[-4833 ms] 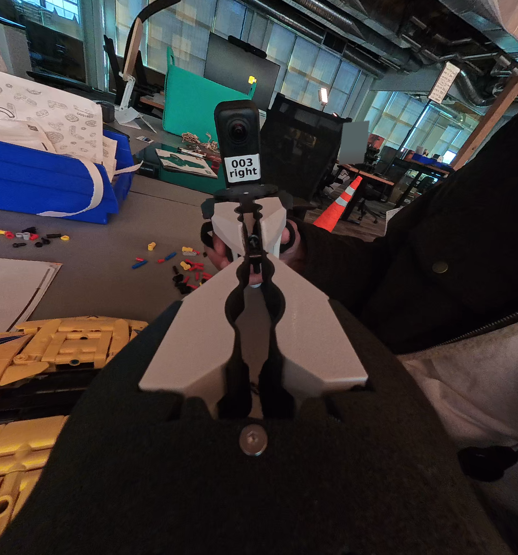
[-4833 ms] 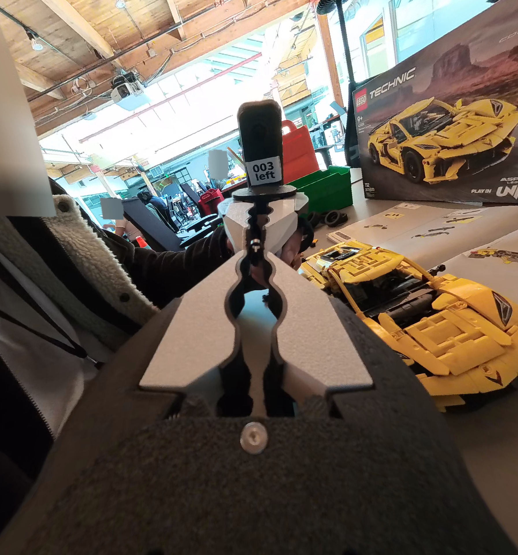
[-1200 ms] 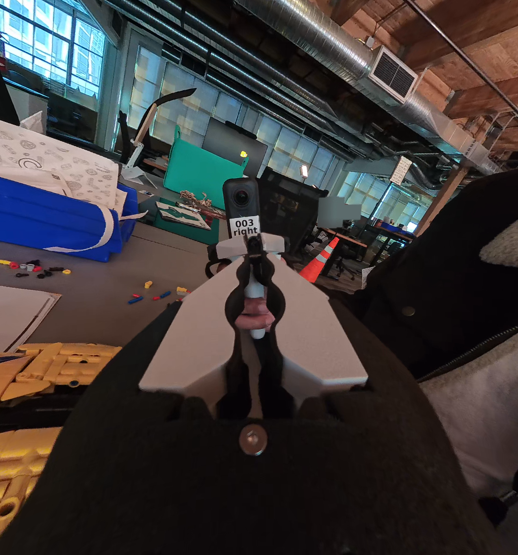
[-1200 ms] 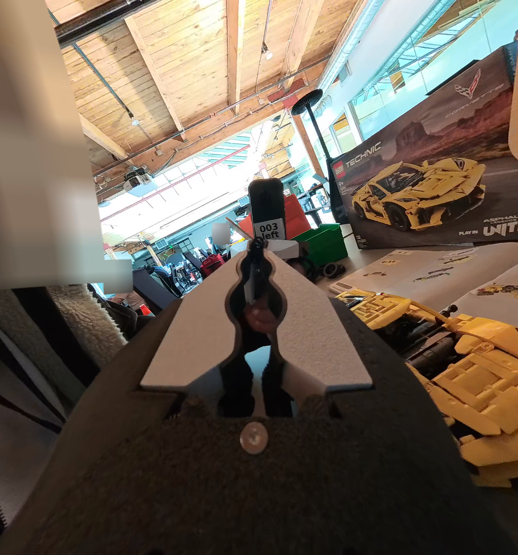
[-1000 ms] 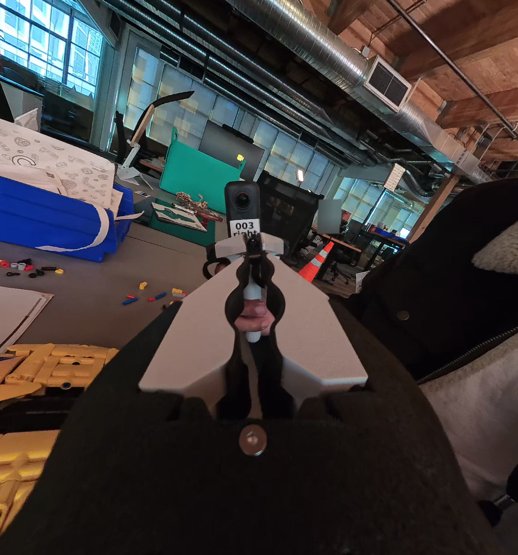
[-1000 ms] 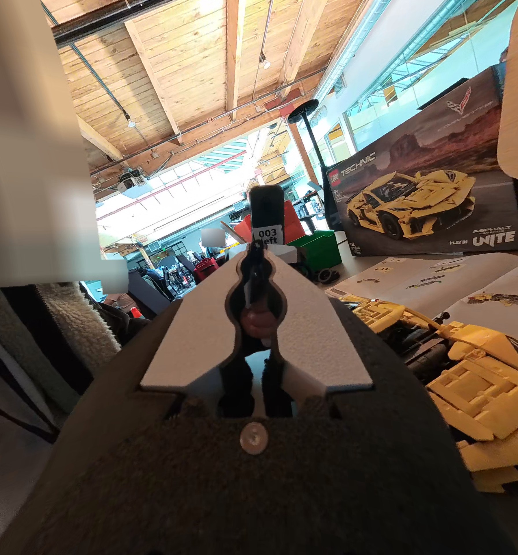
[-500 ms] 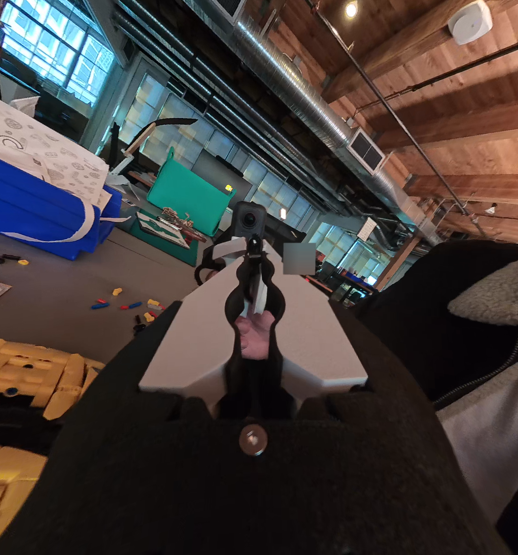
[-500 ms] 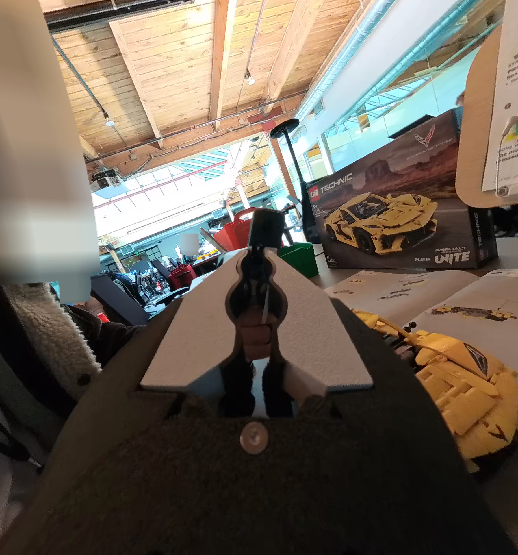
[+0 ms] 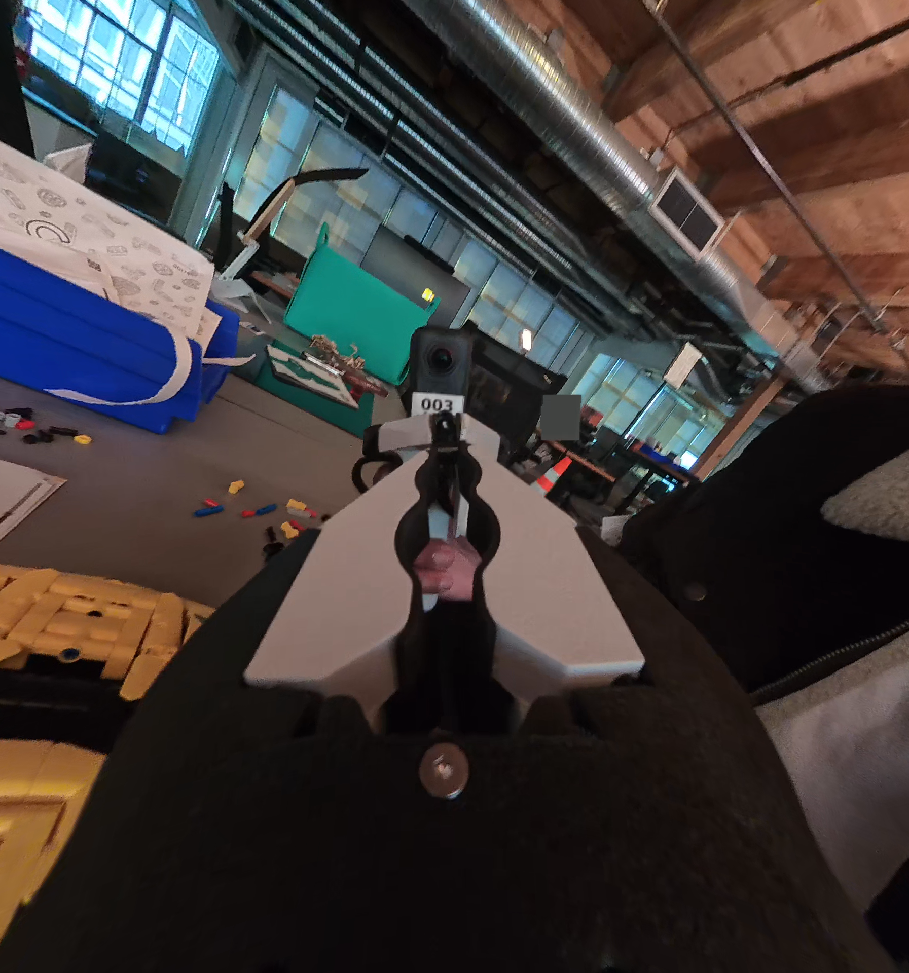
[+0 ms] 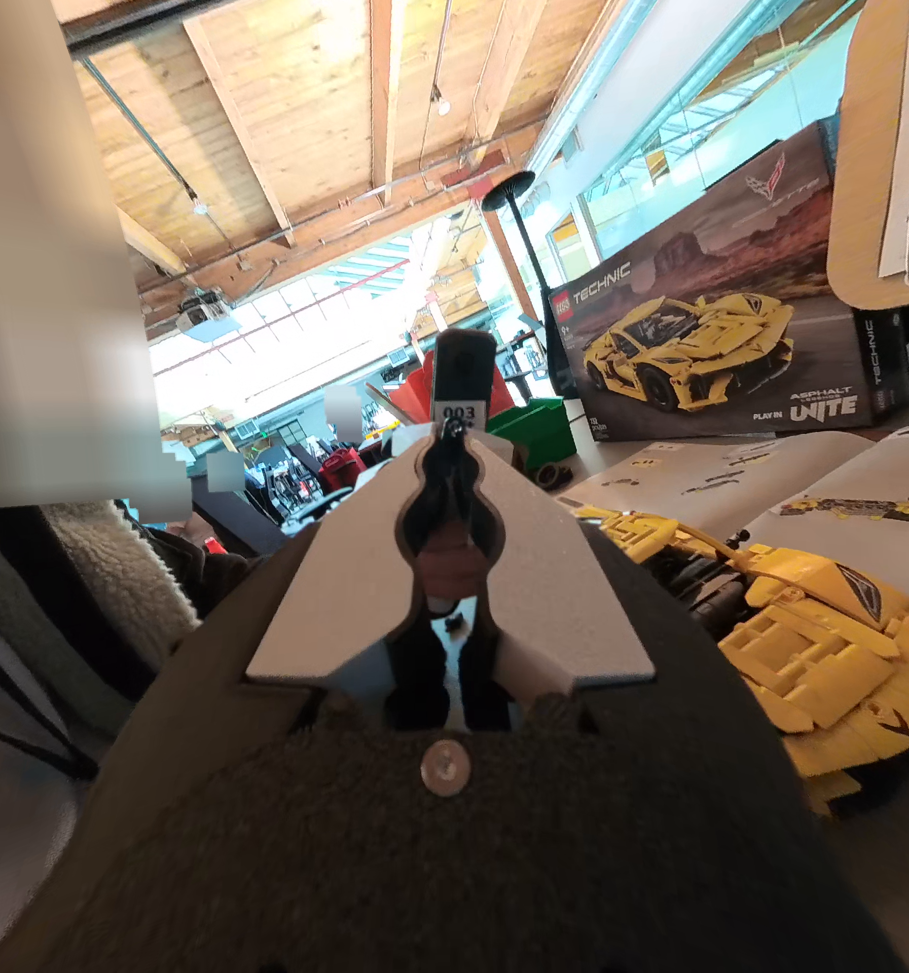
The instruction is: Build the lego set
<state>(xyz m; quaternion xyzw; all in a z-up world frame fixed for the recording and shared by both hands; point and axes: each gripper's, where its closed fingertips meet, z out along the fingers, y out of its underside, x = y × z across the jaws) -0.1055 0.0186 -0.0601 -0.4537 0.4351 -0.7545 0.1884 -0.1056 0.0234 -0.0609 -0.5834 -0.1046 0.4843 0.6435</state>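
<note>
My left gripper (image 9: 444, 445) and my right gripper (image 10: 452, 439) are held up in the air, pointing at each other tip to tip. Both are shut. A small dark lego piece (image 9: 444, 422) sits where the tips meet; it also shows in the right wrist view (image 10: 453, 427). I cannot tell how it is shared between them. The yellow lego car (image 10: 789, 632) stands on the grey table below, to the right in the right wrist view and at lower left in the left wrist view (image 9: 73, 616).
Loose small lego pieces (image 9: 262, 510) lie on the table, with more (image 9: 20, 421) by a blue bin (image 9: 73, 337). The set's box (image 10: 731, 337), open instruction booklet (image 10: 757, 474), green bin (image 10: 536, 432) and tyres (image 10: 552, 474) stand behind the car. The person's jacket (image 9: 810, 526) is close. The grippers are tip to tip, or close to it. Both grippers' tips are roughly 15 centimeters from the yellow lego car (image 10: 789, 632). The left camera catches it too, in the left wrist view (image 9: 37, 630).
Both grippers stay shut and tip to tip. They rose and tilted up from the table, then in the last half second tipped back down a little.
</note>
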